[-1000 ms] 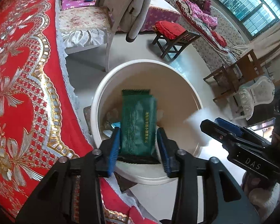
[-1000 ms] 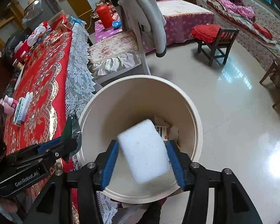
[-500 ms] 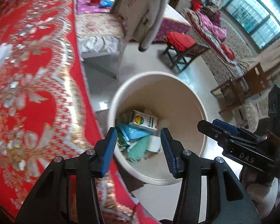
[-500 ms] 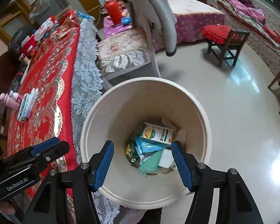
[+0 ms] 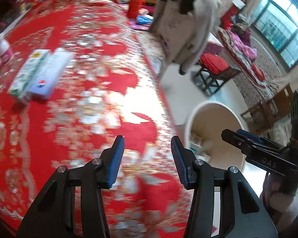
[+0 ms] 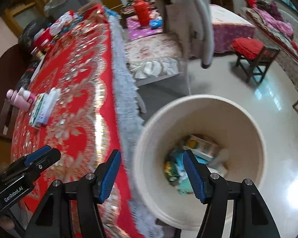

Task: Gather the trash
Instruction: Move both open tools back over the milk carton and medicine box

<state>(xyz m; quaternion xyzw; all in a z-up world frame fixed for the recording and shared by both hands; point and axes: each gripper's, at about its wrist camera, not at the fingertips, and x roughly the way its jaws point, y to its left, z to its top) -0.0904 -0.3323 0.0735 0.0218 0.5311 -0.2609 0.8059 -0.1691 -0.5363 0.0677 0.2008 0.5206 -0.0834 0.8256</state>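
Observation:
A cream trash bucket (image 6: 248, 119) stands on the floor beside the table, with a small carton (image 6: 202, 143) and other wrappers lying at its bottom. My left gripper (image 5: 147, 154) is open and empty above the red patterned tablecloth (image 5: 79, 79). My right gripper (image 6: 151, 168) is open and empty, straddling the bucket's near rim at the table's edge. A green-and-white box (image 5: 27, 73) and a pale flat box (image 5: 51, 73) lie side by side on the cloth at the left. In the right wrist view the same two boxes (image 6: 42, 109) show small. The bucket (image 5: 228, 111) shows at the right in the left wrist view.
Two pink bottles (image 6: 19, 98) stand by the boxes near the table's far side. A chair draped with a grey coat (image 6: 194, 19) stands behind the bucket. A stool with a red cushion (image 6: 248, 47) is on the shiny floor. Clutter fills the table's far end (image 6: 55, 25).
The green packet and the white block dropped out of my grippers into the bucket. Both grippers then swung left, from above the bucket toward the table.

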